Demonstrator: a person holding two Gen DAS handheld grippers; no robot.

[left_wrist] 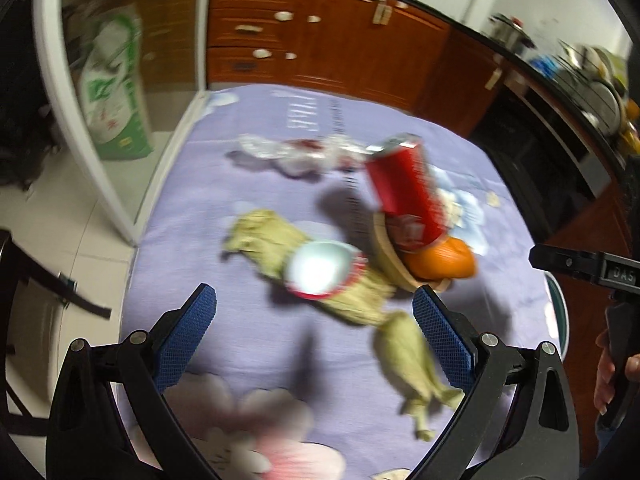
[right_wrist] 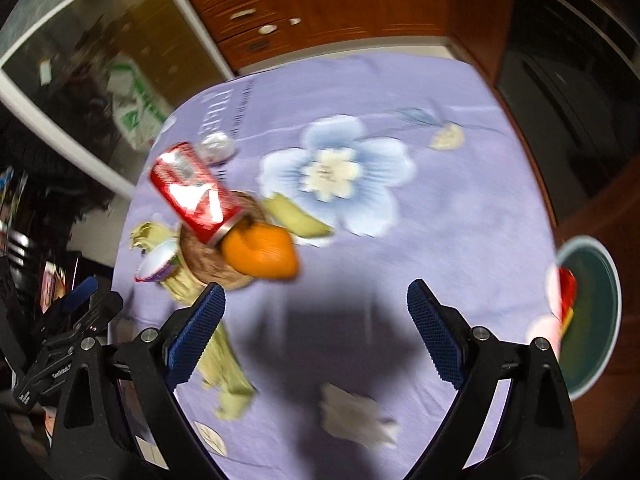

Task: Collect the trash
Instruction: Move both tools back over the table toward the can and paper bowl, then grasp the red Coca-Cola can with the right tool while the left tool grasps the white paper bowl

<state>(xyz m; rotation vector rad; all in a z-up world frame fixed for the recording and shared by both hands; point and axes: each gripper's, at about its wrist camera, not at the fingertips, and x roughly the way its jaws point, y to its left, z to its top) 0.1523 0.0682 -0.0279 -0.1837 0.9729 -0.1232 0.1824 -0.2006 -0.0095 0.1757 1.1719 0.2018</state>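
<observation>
Hovering over the purple flowered cloth (left_wrist: 248,360), the left gripper (left_wrist: 314,316) has its jaws spread wide with nothing between them, and the right gripper (right_wrist: 316,312) is likewise released and empty. Both carry blue ribbed pads on black plastic arms.

Just ahead of the left gripper lies a small cup with a red crimped rim (left_wrist: 322,266), tipped on its side atop long pale-green husks (left_wrist: 404,344) that look dry, fibrous and limp. Beyond them a red soda can (left_wrist: 404,192) leans tilted against a round woven coaster (right_wrist: 208,256), touching a piece of orange peel (right_wrist: 262,254). Farther back sits crumpled clear plastic wrap (left_wrist: 288,152), and a crumpled pale tissue (right_wrist: 356,420) lies below the right gripper. A green bin (right_wrist: 596,320) stands at the table's right edge, already holding something red.

The next pick is probably the cup. A clean grasp would come straight down with the pads across its thin wall, closing gently, since the light shell could crush or skid on the cloth. The husks beneath may snag and lift with it. The can, being rigid and smooth, would suit a firmer squeeze across its middle.
</observation>
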